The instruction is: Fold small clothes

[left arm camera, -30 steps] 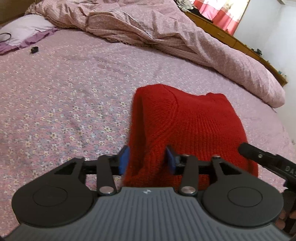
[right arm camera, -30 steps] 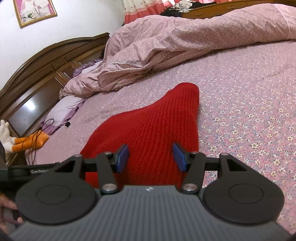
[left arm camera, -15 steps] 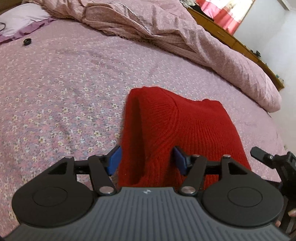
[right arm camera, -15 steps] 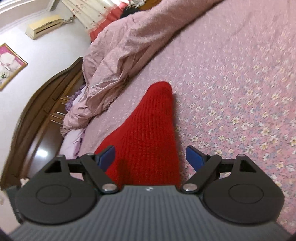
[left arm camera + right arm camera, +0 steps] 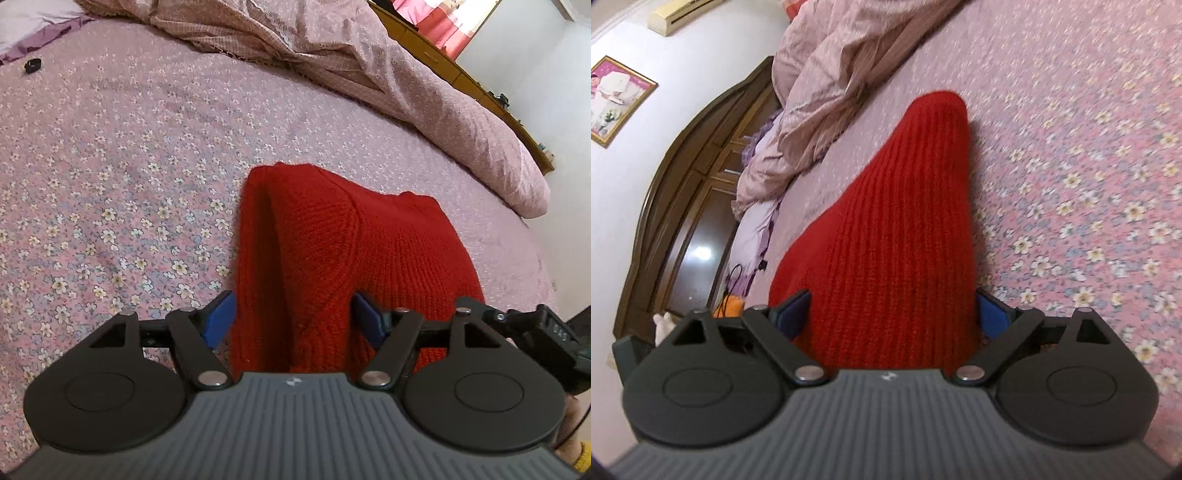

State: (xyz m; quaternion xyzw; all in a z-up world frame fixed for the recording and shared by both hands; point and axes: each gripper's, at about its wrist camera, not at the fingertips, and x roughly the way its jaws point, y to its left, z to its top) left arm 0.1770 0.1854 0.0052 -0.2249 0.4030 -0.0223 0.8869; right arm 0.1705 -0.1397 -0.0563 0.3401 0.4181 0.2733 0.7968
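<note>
A folded red knit sweater (image 5: pixel 351 251) lies on the flowered pink bedsheet (image 5: pixel 110 166). My left gripper (image 5: pixel 295 321) is open, its blue pads (image 5: pixel 221 317) standing on either side of the sweater's near left edge. My right gripper (image 5: pixel 892 314) is open wide, its blue pads (image 5: pixel 991 312) either side of the sweater's (image 5: pixel 886 240) other near corner. The right gripper's body also shows at the right edge of the left wrist view (image 5: pixel 546 332). The sweater's near edge is hidden behind both gripper bodies.
A crumpled pink duvet (image 5: pixel 332 55) lies along the far side of the bed. A pillow (image 5: pixel 753 232) and dark wooden headboard (image 5: pixel 683 206) stand at the left in the right wrist view. A small black object (image 5: pixel 32 65) lies on the sheet.
Both grippers have opened wider around the sweater. The right wrist view has tilted and moved closer over the sweater; the left has lowered slightly toward it.
</note>
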